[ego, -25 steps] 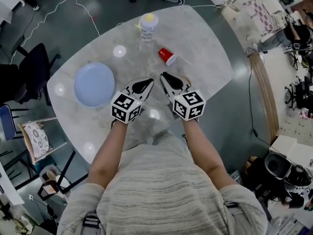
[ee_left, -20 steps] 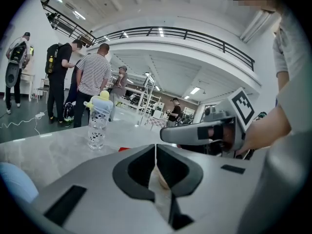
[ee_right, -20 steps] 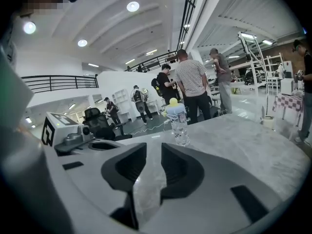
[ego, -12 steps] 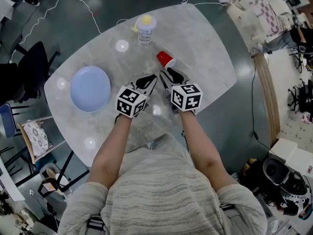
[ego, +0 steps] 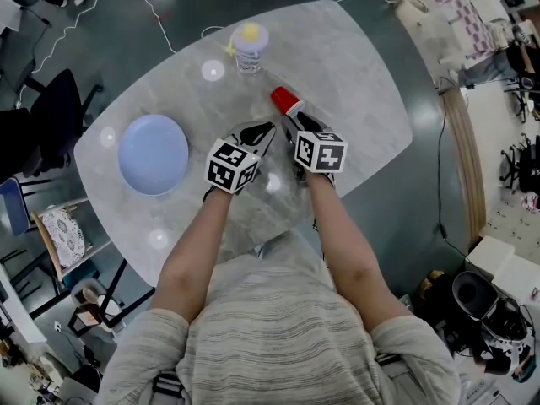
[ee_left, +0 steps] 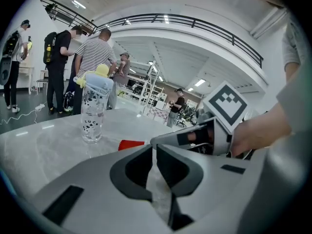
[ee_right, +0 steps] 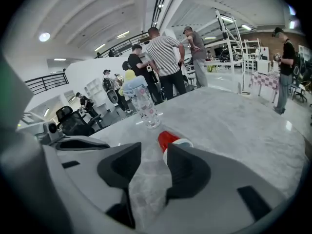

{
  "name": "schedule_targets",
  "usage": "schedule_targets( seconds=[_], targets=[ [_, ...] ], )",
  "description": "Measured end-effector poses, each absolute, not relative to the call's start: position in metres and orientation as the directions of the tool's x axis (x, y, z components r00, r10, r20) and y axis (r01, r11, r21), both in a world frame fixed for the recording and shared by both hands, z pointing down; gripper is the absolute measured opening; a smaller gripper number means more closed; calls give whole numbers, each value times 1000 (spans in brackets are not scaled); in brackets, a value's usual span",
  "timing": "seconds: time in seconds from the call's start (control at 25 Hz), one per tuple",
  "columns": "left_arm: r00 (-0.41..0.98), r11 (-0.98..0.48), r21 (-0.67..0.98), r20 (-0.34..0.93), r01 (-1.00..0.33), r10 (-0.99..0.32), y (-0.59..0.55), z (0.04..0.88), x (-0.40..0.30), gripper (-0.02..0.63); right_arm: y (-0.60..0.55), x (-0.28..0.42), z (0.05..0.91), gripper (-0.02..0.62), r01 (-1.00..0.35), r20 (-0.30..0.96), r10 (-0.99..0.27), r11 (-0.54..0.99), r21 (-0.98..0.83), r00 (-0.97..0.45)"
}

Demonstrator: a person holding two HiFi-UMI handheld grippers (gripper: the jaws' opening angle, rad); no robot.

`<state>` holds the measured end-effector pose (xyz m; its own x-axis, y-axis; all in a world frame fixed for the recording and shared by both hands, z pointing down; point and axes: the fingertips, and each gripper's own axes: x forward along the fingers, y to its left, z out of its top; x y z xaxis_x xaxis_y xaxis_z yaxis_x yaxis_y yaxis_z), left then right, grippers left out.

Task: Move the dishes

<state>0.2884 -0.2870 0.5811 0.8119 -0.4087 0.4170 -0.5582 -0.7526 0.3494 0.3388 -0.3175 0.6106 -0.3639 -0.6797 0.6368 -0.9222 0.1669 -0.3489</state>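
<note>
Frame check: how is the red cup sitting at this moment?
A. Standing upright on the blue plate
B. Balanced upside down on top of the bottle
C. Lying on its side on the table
C: the red cup lies tipped over directly on the marble table, well apart from the blue plate.

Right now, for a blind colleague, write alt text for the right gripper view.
The right gripper, jaws just opened and empty, points at a red cup on its side on a marble table; a clear bottle stands beyond.
</note>
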Motion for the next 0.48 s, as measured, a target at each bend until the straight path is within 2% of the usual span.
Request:
schedule_targets(
  seconds=[0.48],
  targets=[
    [797,-736,360,451,-574,-402,-293,595,289,23,-332,346,652,166,-933,773,-538,80,-352,-337]
  ],
)
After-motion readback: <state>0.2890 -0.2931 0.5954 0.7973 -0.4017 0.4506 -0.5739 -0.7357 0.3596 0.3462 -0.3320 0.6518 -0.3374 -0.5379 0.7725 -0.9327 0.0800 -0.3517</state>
